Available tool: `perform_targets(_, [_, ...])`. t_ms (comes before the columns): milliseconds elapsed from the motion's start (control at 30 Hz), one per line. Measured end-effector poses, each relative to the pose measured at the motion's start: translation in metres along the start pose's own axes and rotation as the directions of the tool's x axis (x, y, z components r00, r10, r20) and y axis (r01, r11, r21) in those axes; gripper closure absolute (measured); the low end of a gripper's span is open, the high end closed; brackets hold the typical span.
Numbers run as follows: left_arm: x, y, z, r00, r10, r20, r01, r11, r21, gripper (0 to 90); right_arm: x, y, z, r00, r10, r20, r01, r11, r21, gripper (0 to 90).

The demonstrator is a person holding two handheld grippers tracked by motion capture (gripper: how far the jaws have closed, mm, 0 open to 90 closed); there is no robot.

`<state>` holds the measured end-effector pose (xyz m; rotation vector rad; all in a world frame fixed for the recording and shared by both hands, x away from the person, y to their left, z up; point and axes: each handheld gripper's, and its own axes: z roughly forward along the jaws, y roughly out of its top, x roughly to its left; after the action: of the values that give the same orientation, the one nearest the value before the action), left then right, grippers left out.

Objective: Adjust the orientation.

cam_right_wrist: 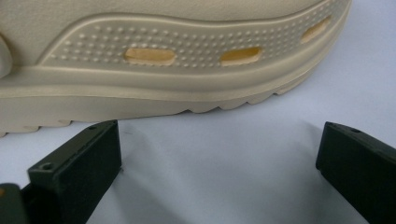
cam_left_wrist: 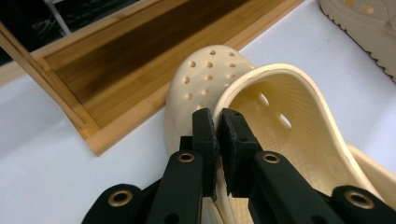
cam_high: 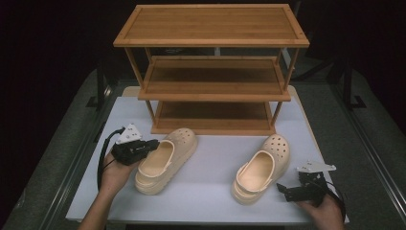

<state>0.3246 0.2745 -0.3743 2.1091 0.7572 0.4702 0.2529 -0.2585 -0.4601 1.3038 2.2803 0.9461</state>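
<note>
Two cream clogs lie on the white table [cam_high: 210, 158]. The left clog [cam_high: 165, 160] [cam_left_wrist: 261, 116] points its perforated toe toward the shelf. My left gripper [cam_high: 152, 145] [cam_left_wrist: 218, 122] is shut on the rim of this clog's opening, one jaw outside the wall and one inside. The right clog [cam_high: 261, 168] lies toward the table's right side. Its side wall [cam_right_wrist: 163, 60] with oval vents fills the top of the right gripper view. My right gripper [cam_high: 282, 189] [cam_right_wrist: 219, 154] rests low by that clog's outer side, jaws wide apart with bare table between them.
A three-tier wooden shelf [cam_high: 213, 72] stands at the back of the table; its lowest board [cam_left_wrist: 140, 60] lies just beyond the left clog's toe. The table's front edge runs close to both hands. Dark floor surrounds the table.
</note>
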Motion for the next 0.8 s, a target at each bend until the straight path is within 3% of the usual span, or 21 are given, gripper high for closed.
perform_targets(467, [-0.006,-0.01,-0.003,0.9993,-0.009,0.036,0.008,0.9998,0.018,83.5,0.0,0.0,0.0,1.0,-0.001,0.0,0.001,1.0,0.001,0.0])
perform_targets(600, [-0.004,-0.011,-0.006,0.9978,-0.035,0.056,0.035,0.9994,0.006,80.6,0.0,0.0,0.0,1.0,0.001,0.0,-0.001,1.0,0.002,0.0])
perform_targets(800, [0.004,-0.016,-0.016,0.9945,-0.09,0.054,0.09,0.9959,0.002,61.2,0.0,0.0,0.0,1.0,0.001,0.0,-0.001,1.0,0.004,0.0])
